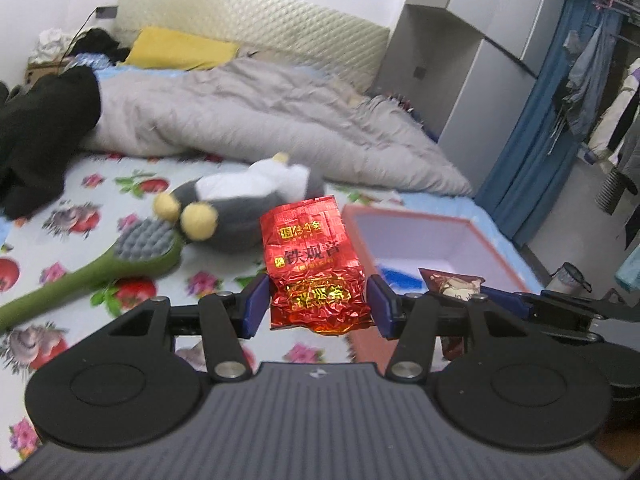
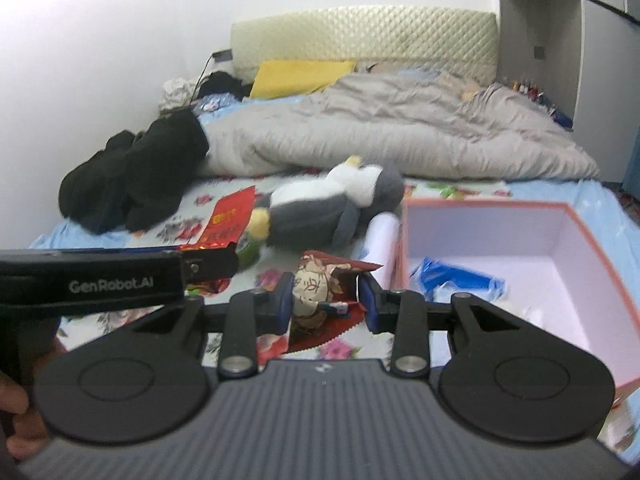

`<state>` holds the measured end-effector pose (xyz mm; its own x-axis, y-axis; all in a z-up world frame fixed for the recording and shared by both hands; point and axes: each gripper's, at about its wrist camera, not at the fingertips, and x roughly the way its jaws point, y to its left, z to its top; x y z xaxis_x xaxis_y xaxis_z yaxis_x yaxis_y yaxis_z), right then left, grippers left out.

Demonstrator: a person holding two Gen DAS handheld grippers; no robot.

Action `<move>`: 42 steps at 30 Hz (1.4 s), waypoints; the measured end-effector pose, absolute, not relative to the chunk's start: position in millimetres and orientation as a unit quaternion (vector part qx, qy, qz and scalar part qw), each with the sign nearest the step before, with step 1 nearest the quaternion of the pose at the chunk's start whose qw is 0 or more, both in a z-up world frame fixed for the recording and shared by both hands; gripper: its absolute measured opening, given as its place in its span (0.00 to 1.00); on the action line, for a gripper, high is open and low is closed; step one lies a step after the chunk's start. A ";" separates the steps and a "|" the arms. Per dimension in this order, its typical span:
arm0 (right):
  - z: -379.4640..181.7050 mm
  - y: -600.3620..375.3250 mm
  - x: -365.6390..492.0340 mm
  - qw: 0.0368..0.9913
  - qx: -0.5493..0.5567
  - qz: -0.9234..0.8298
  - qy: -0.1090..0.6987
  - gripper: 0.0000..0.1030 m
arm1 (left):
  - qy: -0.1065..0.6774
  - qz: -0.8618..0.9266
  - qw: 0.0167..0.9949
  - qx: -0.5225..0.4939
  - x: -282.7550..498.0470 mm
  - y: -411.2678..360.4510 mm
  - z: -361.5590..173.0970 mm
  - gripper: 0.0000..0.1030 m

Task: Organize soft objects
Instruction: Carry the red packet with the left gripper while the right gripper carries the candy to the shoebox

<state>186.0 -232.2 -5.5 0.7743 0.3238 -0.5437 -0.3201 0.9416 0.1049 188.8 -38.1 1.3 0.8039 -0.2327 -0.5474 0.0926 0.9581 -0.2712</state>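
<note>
Both wrist cameras look downward across the bed [image 1: 100, 184], sharing the box [image 2: 576, 220].

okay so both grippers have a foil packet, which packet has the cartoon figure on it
The packet in the right gripper: the dark red cartoon packet. The left gripper grips a bright red tea packet bearing only gold lettering.

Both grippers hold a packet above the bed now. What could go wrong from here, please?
1. The left hand-held gripper pinches only the lower part of the red foil packet; slippery foil may slide out.
2. The right hand-held gripper holds a crumpled snack packet; it may twist loose.
3. The two grippers are close together and could collide near the pink box.
</note>
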 end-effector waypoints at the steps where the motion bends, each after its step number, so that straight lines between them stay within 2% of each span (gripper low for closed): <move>1: -1.3 -236.3 188.5 0.943 0.003 0.169 0.286 0.36 | 0.299 -0.089 0.943 -0.116 191.8 -43.9 5.9 0.57; 10: 20.3 -284.7 213.1 0.950 0.010 0.153 0.270 0.36 | 0.292 -0.110 0.945 -0.098 227.1 -101.5 30.2 0.57; 18: 13.3 -331.7 243.7 0.953 0.019 0.123 0.275 0.36 | 0.317 -0.126 0.935 -0.097 273.4 -148.0 10.1 0.57; 31: -67.9 -398.0 291.3 0.922 0.022 0.058 0.382 0.36 | 0.425 -0.175 0.886 -0.067 347.5 -222.9 -79.3 0.57; 36: -100.5 -418.4 297.7 0.902 0.048 0.047 0.427 0.36 | 0.452 -0.179 0.872 -0.057 356.9 -234.9 -103.0 0.57; 42: -118.0 -421.6 298.4 0.893 0.049 0.039 0.445 0.38 | 0.461 -0.178 0.867 -0.055 360.5 -235.3 -112.3 0.58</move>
